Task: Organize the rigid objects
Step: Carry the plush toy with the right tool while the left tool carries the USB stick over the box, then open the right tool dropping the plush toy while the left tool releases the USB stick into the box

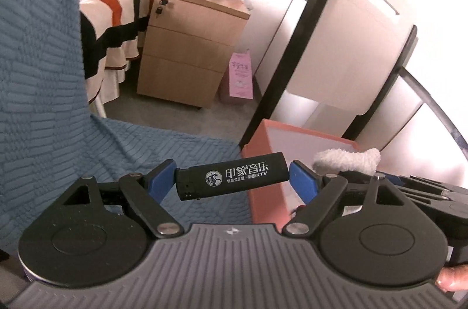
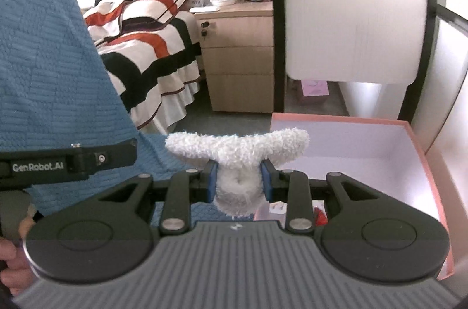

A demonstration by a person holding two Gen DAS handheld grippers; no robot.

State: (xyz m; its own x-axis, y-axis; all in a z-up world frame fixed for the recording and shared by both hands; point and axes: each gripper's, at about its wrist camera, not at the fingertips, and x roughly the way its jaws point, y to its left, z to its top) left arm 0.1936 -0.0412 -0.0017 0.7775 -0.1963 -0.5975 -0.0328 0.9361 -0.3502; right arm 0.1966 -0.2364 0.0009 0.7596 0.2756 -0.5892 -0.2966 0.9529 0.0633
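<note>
My left gripper (image 1: pixel 233 177) is shut on a black lighter (image 1: pixel 232 176) with white print, held crosswise by its ends just left of the pink box (image 1: pixel 263 162). My right gripper (image 2: pixel 239 181) is shut on a white fluffy plush toy (image 2: pixel 237 154), held at the left wall of the same pink box (image 2: pixel 421 151). The toy's tip also shows in the left wrist view (image 1: pixel 348 158). The box's white inside (image 2: pixel 365 162) holds small items low down, mostly hidden by the gripper. The left gripper's body shows in the right wrist view (image 2: pixel 73 161).
A blue textured cloth (image 1: pixel 44 104) covers the surface under and left of both grippers. Behind stand a wooden drawer cabinet (image 1: pixel 190 46), a striped bed (image 2: pixel 140 46), a pink bag (image 1: pixel 241 78) on the floor and a white black-framed chair (image 2: pixel 351 16).
</note>
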